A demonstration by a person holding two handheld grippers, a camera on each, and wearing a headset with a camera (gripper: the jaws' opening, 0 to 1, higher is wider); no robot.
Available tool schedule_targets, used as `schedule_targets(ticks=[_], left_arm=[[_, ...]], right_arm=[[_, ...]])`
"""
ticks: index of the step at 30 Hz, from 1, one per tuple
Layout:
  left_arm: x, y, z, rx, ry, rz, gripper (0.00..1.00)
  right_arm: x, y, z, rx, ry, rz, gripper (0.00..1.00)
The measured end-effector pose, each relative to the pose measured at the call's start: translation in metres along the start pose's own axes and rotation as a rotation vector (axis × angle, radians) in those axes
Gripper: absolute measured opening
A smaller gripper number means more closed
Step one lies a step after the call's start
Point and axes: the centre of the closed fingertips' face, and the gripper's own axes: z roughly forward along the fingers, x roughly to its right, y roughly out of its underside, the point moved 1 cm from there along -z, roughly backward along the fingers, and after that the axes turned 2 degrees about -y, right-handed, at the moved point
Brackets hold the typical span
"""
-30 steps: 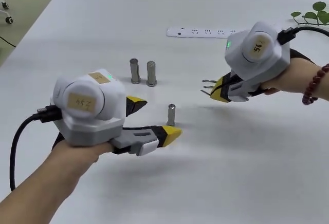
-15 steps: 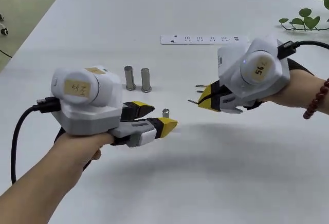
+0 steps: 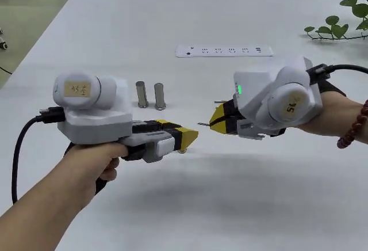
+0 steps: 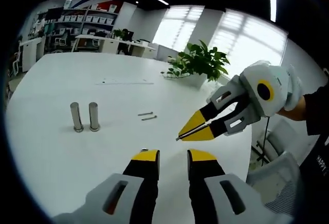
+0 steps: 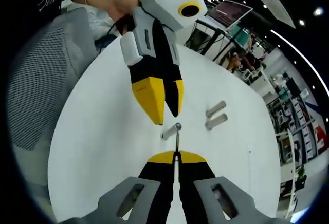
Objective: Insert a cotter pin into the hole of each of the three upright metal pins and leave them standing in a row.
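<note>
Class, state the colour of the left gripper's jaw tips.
Yellow, on the left gripper; clearest in the left gripper view.

Two metal pins (image 3: 141, 94) upright side by side on table (image 3: 276, 193), third metal pin (image 5: 167, 132) nearer and right, at left gripper (image 4: 172, 156) tips; right gripper (image 3: 214, 121) facing it, cotter pin (image 5: 176, 139) in jaws; power strip (image 3: 224, 50) farther, plant (image 3: 339, 25) far right

A hand held the left gripper (image 3: 178, 131) low over the white table (image 3: 259, 193), with its yellow jaws a little apart. The right gripper (image 3: 217, 121) faced it and pinched a thin cotter pin (image 3: 203, 124) that poked out toward the left gripper. Two metal pins (image 3: 141, 94) stood upright, side by side, behind the left gripper. A power strip (image 3: 223, 50) lay farther back, near a green plant (image 3: 336, 25).
</note>
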Motion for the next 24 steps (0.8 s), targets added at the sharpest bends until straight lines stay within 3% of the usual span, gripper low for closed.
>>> schedule_targets(ticks=[6, 24], left_arm=[[0.004, 0.001, 0.003, -0.005, 0.021, -0.053, 0.15], [0.010, -0.003, 0.005, 0.029, 0.052, -0.096, 0.00]], right_arm=[[-0.004, -0.007, -0.001, 0.016, 0.004, -0.035, 0.00], [-0.008, -0.026, -0.001, 0.053, 0.023, -0.077, 0.00]])
